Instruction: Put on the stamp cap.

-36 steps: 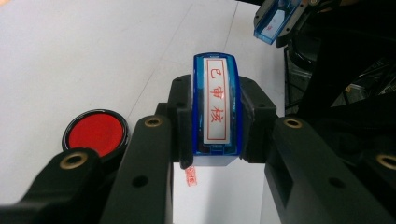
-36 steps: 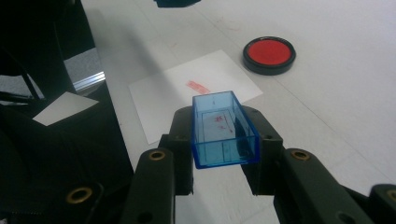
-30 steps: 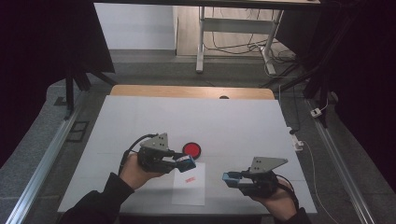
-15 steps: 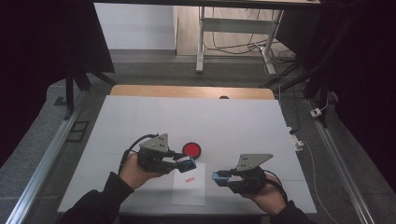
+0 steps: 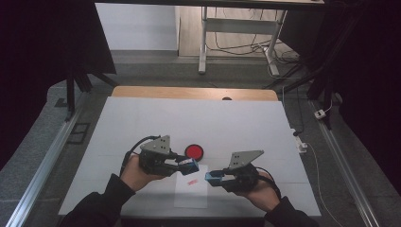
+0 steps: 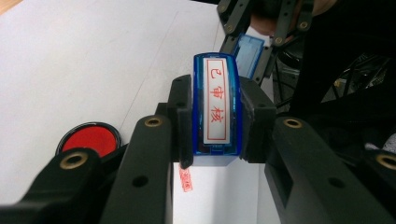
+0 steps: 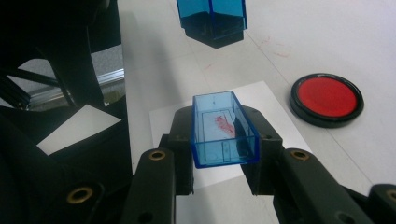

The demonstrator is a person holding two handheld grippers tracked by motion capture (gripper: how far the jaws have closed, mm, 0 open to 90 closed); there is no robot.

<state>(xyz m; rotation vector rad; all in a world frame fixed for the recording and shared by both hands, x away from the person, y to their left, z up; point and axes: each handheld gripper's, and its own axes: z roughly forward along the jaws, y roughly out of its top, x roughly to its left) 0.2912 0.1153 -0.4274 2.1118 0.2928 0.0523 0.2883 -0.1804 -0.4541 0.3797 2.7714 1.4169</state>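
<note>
Near the front edge of the white surface (image 5: 142, 118), a person is holding a claw in each hand. The left claw (image 5: 191, 165) is squeezing a blue stamp (image 6: 217, 109) between its two black jaws. The stamp is standing up between the jaws in the left gripper view, and its white face with red signs is looking at the camera. In the high view, the stamp is hanging just above the top edge of a white sheet of paper (image 5: 191, 196) that is lying flat on the surface.

The right claw (image 5: 213, 177) is squeezing a clear blue cap (image 7: 224, 128). The cap is like a little open box, and a smear of red ink is showing inside it. It is sitting tight between the jaws, with its open side facing up. In the right gripper view, the stamp is hanging farther off, past the cap, and the two are not touching.

A round red ink pad (image 5: 194, 151) with a black rim is lying on the surface just behind the paper, near the left claw. A small red stamp mark (image 5: 192, 181) is showing on the paper, between the two claws.

Both claws are pointing toward each other over the paper, close together but apart.
</note>
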